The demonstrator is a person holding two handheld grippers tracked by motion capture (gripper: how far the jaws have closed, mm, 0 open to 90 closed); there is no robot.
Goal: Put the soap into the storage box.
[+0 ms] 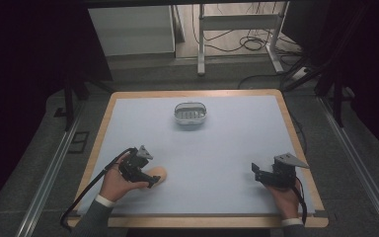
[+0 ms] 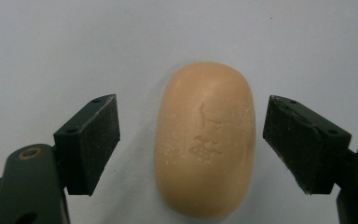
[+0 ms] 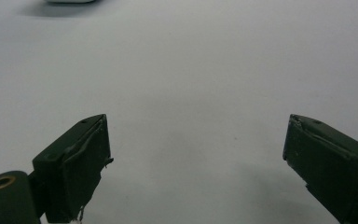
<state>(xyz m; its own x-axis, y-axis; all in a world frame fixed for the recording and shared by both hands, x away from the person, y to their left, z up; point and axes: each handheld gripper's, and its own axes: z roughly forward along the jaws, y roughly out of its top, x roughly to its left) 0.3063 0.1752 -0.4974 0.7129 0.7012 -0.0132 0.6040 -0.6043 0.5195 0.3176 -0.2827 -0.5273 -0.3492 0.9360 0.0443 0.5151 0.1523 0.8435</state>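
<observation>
The step in hand is judged to be the approach for a grasp: the left hand-held gripper is set around a bar of soap, with its jaws apart and one on each long side of the bar, neither of them touching it yet. The soap is lying flat on the table, near the front left edge, as it is seen in the high view under the left hand-held gripper.

For the next move, the jaws are probably to be closed evenly on the two long sides, and some care is called for, because the bar is rounded and smooth and could slip out or turn when it is pressed. The likely goal is the soap dish, which stands well apart, at the far middle of the table.

The soap is a peach-coloured oval with soft edges, a matte, slightly powdery surface and a shallow mark pressed into its top. The dish looks like pale plastic, oval, with ribs inside. The table is covered by a plain light sheet within a wooden border.

The right hand-held gripper is held with jaws wide apart over the bare sheet, gripping nothing.
</observation>
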